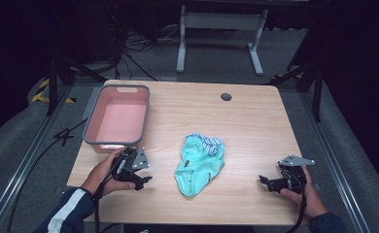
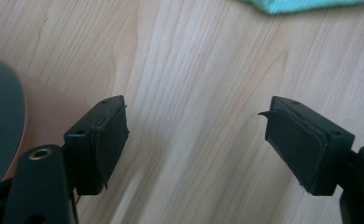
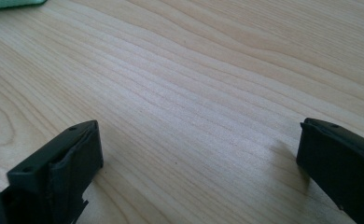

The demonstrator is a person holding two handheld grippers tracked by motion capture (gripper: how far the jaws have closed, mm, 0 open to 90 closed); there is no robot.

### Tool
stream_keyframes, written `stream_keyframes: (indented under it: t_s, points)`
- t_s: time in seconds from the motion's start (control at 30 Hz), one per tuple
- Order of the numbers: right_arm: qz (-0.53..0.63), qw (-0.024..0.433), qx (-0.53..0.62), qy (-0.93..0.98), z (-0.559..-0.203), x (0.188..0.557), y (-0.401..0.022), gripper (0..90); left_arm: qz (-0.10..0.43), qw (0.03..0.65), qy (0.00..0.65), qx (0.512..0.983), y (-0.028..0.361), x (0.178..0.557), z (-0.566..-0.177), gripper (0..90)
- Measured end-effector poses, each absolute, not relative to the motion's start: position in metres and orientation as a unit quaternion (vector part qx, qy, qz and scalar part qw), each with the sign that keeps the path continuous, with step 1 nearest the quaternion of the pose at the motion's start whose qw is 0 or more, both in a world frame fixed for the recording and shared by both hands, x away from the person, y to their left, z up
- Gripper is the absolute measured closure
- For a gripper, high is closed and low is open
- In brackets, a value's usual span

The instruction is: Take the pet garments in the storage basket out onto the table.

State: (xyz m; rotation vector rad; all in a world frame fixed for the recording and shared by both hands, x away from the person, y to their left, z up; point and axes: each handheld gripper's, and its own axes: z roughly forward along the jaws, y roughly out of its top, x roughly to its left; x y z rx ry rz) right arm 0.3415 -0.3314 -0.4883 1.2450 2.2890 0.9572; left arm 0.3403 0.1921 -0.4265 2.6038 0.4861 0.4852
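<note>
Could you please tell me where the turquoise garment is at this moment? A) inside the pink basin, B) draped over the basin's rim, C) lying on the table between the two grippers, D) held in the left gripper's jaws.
C: the turquoise garment lies flat on the table, between the left gripper and the right gripper, both with jaws apart and empty, while the pink basin holds nothing.

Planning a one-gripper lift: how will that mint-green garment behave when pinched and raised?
The mint-green garment lies crumpled in soft folds, so it is probably floppy and will drape and unfold from any pinch. It looks thin, likely light. A striped piece sits bunched at its top; whether it comes along is unclear.
</note>
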Motion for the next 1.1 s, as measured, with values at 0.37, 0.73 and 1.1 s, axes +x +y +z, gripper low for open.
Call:
stream_keyframes:
  t_s: [0.37, 0.73, 1.1]
  points:
    - [0.339, 0.182, 0.441, 0.811, -0.488, 0.342, -0.331, 0.6, 0.191, 0.24, 0.227, 0.924, 0.25, 0.325, -0.443, 18.4]
    - [0.339, 0.182, 0.441, 0.811, -0.488, 0.341, -0.331, 0.7, 0.168, 0.279, 0.298, 0.897, 0.295, 0.318, -0.466, 18.0]
    - [0.339, 0.182, 0.441, 0.811, -0.488, 0.341, -0.331, 0.6, 0.134, 0.347, 0.348, 0.861, 0.318, 0.317, -0.482, 14.7]
